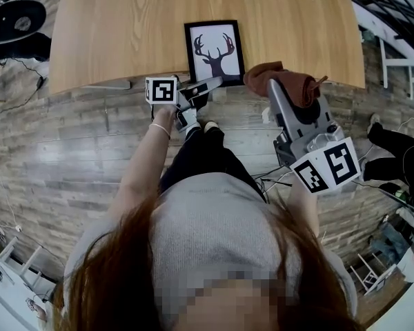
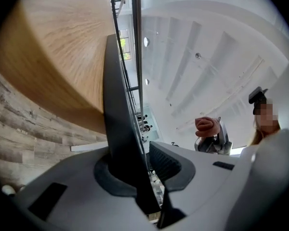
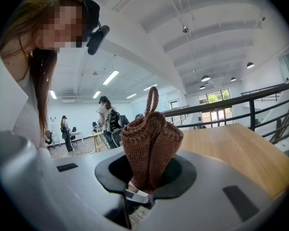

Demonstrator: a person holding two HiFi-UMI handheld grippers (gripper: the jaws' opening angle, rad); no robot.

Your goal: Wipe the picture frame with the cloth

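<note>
**A:** Head view. Your left claw (image 1: 208,86) pinches the picture frame (image 1: 214,49) at its lower left corner, by the near edge of the table (image 1: 124,26). Your right claw (image 1: 274,85) carries the cloth (image 1: 293,81) just beside the frame's right side.

**B:** Left gripper view. The frame stands edge-on between the clenched jaws. Hold it firm so it cannot slide while you wipe.

**A:** Right gripper view. The jaws grasp the bunched knit cloth. Present a broad fold to the frame's face; light, overlapping strokes probably serve best.

**B:** Writing: none legible. The print shows an antler silhouette, and the cloth's small tag (image 3: 135,195) is unreadable.
</note>
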